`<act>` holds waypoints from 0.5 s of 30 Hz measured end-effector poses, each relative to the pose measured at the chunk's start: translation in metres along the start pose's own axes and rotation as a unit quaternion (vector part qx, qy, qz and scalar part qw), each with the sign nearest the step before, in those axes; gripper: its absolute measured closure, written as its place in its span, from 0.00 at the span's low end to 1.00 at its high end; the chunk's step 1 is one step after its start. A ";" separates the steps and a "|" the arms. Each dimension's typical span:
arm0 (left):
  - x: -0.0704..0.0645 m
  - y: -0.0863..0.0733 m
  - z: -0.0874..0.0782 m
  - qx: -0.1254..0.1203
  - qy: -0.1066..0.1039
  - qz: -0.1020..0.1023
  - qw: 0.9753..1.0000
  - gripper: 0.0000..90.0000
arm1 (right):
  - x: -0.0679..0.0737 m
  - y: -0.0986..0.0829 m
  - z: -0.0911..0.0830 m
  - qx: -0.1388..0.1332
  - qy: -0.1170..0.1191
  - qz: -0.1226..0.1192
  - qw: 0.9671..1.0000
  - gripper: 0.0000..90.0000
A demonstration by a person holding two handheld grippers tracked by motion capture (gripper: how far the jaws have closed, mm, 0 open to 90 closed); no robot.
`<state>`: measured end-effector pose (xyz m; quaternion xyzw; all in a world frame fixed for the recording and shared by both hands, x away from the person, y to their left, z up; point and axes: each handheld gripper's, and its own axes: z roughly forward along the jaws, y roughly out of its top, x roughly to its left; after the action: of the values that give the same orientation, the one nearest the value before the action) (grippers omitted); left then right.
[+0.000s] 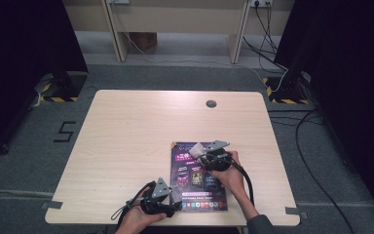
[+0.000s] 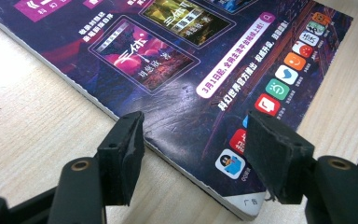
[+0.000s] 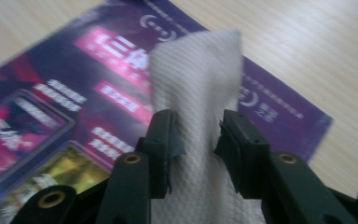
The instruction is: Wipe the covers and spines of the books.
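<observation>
Over magazine (image 2: 177,60) near edge, left gripper (image 2: 193,156) jaws wide, right gripper (image 3: 196,140) clamping white cloth (image 3: 200,107), bare table (image 1: 136,126) beyond.

Both forearms come in from the near edge, each hand wrapped around its tool. The left tongs (image 1: 174,195) sit low by the person's side, jaws spread wide with open space between them. The right tongs (image 1: 197,150) reach farther forward, jaws drawn in and pinching, the right hand (image 1: 230,174) behind them.
</observation>
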<state>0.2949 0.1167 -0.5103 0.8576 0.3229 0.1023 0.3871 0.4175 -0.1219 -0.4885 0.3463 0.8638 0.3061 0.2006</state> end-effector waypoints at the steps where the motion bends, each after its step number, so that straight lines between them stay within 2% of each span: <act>1: 0.000 0.000 0.000 -0.001 0.001 0.000 1.000 0.41 | 0.000 0.000 -0.001 -0.001 -0.001 -0.009 1.000 0.72; 3: 0.000 -0.001 0.000 -0.004 0.000 -0.002 1.000 0.41 | 0.001 0.003 -0.004 -0.008 0.005 -0.016 1.000 0.74; 8: 0.000 -0.002 0.000 -0.007 0.000 -0.003 1.000 0.41 | 0.005 0.003 0.005 0.011 0.004 -0.033 0.999 0.76; 11: 0.000 -0.002 0.000 -0.009 0.002 -0.002 1.000 0.40 | 0.001 0.003 0.009 0.010 0.011 -0.017 1.000 0.78; 15: 0.001 -0.003 0.000 -0.010 0.002 0.000 1.000 0.38 | -0.016 0.002 0.014 0.003 -0.001 0.008 1.000 0.78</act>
<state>0.2943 0.1181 -0.5123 0.8536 0.3226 0.1073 0.3947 0.4371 -0.1268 -0.4957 0.3545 0.8616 0.3047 0.1978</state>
